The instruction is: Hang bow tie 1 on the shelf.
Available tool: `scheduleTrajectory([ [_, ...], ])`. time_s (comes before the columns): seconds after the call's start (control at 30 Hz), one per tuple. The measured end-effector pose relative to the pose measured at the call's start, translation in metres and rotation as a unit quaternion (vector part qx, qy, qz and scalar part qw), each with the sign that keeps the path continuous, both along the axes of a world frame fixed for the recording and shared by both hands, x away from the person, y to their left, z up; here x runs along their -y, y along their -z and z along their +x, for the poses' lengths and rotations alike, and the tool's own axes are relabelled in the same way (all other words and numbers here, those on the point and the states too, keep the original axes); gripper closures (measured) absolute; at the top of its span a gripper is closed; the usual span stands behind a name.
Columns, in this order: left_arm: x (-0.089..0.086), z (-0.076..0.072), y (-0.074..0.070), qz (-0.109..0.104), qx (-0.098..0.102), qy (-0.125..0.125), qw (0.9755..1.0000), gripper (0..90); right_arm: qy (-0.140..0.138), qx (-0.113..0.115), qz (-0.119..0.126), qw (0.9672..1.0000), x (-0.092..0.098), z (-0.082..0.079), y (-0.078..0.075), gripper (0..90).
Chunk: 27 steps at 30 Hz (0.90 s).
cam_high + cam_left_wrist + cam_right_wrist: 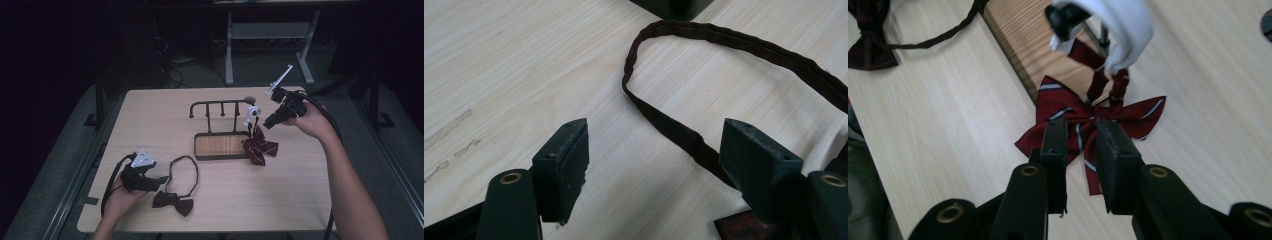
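Carefully now: judge the red striped bow point(259, 146) as hung, dangling by its white band point(253, 113) from the 3 o'clock end of the hook rack point(220, 104), just beside the wooden tray point(220, 145). Leave the right tongs point(268, 121) parted by a narrow slit with nothing between the pads, poised just at 2 o'clock of the band. Back away along the line of the hook rather than sideways, so as not to drag the band off or rock the rack. Check for a snag on the band before lifting clear. Hold the left tongs point(161, 179) wide apart and empty, low over the bench point(150, 115) at 7 o'clock, straddling the strap point(186, 169) of the dark bow point(173, 201) without pressing on it. For the likely next pick, close on the strap alone, near the knot at 6 o'clock, and lift straight up to keep the loop from twisting. Pale wood-grain bench top, a few faint smears. Beyond, a dim room: grey floor, desk legs point(229, 50) and loose cables point(175, 70) at 12 o'clock.
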State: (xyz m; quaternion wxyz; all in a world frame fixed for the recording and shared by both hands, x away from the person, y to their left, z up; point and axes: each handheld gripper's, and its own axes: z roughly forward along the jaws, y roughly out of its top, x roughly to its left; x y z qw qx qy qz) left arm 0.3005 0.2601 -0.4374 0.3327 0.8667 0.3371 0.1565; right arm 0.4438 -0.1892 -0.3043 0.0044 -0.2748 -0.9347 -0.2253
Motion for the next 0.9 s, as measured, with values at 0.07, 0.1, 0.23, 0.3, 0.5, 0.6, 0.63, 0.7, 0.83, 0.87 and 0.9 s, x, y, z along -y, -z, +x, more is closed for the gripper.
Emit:
scheduleTrajectory([
  [0.07, 0.000, 0.000, 0.000, 0.002, 0.000, 0.000, 1.0000, 28.6, -0.003, -0.001, -0.001, 1.0000, -0.001, -0.002, 0.002, 73.2],
  [0.1, 0.000, 0.000, 0.000, 0.002, 0.001, 0.001, 1.0000, 28.6, -0.003, -0.001, -0.001, 1.0000, -0.001, -0.002, 0.002, 73.2],
  [0.23, 0.000, 0.000, 0.000, 0.004, 0.002, 0.003, 1.0000, 28.6, -0.007, -0.002, 0.003, 1.0000, 0.000, -0.006, 0.006, 71.8],
  [0.3, 0.000, 0.000, 0.000, 0.004, 0.002, 0.003, 1.0000, 28.6, -0.008, -0.003, 0.009, 0.9999, 0.003, -0.010, 0.012, 71.3],
  [0.5, 0.001, 0.000, 0.000, 0.005, 0.002, 0.005, 1.0000, 28.6, -0.008, -0.011, 0.009, 0.9999, 0.009, -0.016, 0.025, 70.3],
  [0.6, 0.001, 0.000, 0.000, 0.002, 0.001, 0.006, 1.0000, 28.6, -0.010, -0.013, 0.010, 0.9998, 0.012, -0.022, 0.030, 69.2],
  [0.63, 0.002, 0.000, 0.000, 0.003, 0.001, 0.007, 1.0000, 28.6, -0.010, -0.013, 0.010, 0.9998, 0.012, -0.022, 0.030, 69.2],
  [0.7, 0.002, 0.000, 0.000, 0.005, 0.001, 0.008, 1.0000, 28.6, -0.009, -0.013, 0.012, 0.9998, 0.014, -0.024, 0.031, 68.5],
  [0.83, 0.002, 0.000, 0.000, 0.004, 0.000, 0.007, 1.0000, 28.6, -0.010, -0.012, 0.013, 0.9998, 0.015, -0.028, 0.036, 66.6],
  [0.87, 0.002, 0.000, 0.000, 0.006, -0.002, 0.007, 1.0000, 28.6, -0.011, -0.010, 0.016, 0.9998, 0.016, -0.031, 0.039, 65.6],
  [0.9, 0.002, 0.000, 0.001, 0.005, -0.001, 0.007, 1.0000, 28.6, -0.011, -0.011, 0.018, 0.9997, 0.016, -0.032, 0.041, 65.2],
])
